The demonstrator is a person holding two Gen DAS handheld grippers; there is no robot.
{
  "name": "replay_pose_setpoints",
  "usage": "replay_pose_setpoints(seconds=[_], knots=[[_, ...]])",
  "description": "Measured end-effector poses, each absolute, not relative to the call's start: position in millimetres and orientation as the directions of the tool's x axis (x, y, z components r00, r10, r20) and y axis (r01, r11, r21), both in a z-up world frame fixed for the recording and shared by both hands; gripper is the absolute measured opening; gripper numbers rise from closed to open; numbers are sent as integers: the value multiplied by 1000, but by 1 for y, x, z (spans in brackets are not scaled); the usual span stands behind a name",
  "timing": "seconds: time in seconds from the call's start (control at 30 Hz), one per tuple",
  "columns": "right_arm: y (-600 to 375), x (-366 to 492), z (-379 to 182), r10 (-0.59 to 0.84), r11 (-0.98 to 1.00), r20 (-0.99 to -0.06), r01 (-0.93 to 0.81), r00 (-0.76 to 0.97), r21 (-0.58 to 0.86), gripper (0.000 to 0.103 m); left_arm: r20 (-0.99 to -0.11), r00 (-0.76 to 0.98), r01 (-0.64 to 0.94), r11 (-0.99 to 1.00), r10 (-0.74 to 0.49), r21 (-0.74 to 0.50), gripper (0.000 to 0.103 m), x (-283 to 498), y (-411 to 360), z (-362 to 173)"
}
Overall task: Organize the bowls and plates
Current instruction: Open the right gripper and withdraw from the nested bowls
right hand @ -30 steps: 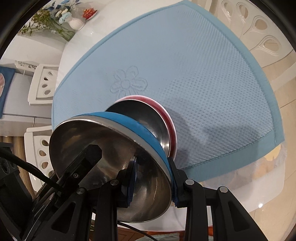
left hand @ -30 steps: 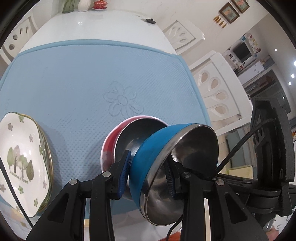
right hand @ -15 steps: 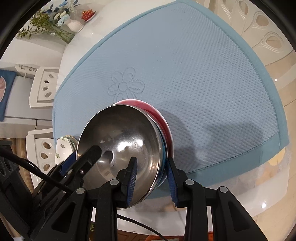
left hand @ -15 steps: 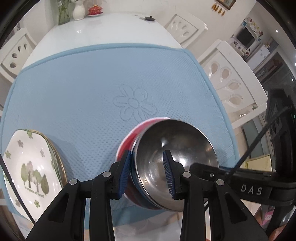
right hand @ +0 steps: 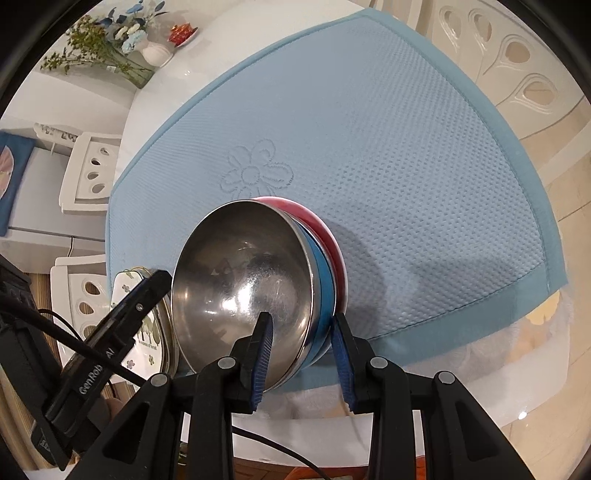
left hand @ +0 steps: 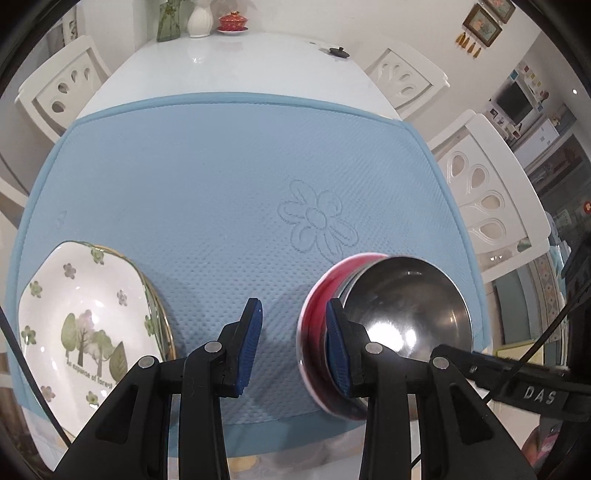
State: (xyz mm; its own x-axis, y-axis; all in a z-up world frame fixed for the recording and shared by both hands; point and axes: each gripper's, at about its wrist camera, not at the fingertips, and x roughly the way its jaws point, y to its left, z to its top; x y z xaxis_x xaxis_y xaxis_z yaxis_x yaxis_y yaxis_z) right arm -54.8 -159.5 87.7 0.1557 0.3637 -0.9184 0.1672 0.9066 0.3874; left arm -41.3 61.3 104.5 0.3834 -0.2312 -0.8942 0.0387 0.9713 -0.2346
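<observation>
A blue bowl (right hand: 325, 284) with a steel inside (left hand: 406, 314) sits nested in a red bowl (left hand: 314, 314) near the front edge of the blue mat (left hand: 221, 184). My right gripper (right hand: 301, 358) is shut on the blue bowl's near rim, one pad inside and one outside. My left gripper (left hand: 293, 350) stands open just left of the bowls, with only mat between its fingers; its right finger is beside the red bowl's wall. A stack of white plates (left hand: 85, 332) with a tree pattern lies at the mat's front left corner.
The mat covers the near half of a white table (left hand: 240, 62). White chairs (left hand: 487, 206) stand around it. A vase (left hand: 199, 18) and a small red dish are at the far end. The right gripper's black body (left hand: 517, 387) reaches in from the right.
The blue bowl, held tilted above the red bowl by both grippers, has come down into it. My left gripper has come off the rim and moved left.
</observation>
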Motion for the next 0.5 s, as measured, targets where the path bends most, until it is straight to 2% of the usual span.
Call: replay_pose_setpoints(seconds=[0.3,0.5], knots=[[-151,-65,118,315,930,-920,117,233,348,31,-845,460,49,958,-274,-284,32,-64,76,134],[-134,-82,160,262,957,-902,31,342,289,34,-803,555,68,973,-219,-219,34,-91,76,175]])
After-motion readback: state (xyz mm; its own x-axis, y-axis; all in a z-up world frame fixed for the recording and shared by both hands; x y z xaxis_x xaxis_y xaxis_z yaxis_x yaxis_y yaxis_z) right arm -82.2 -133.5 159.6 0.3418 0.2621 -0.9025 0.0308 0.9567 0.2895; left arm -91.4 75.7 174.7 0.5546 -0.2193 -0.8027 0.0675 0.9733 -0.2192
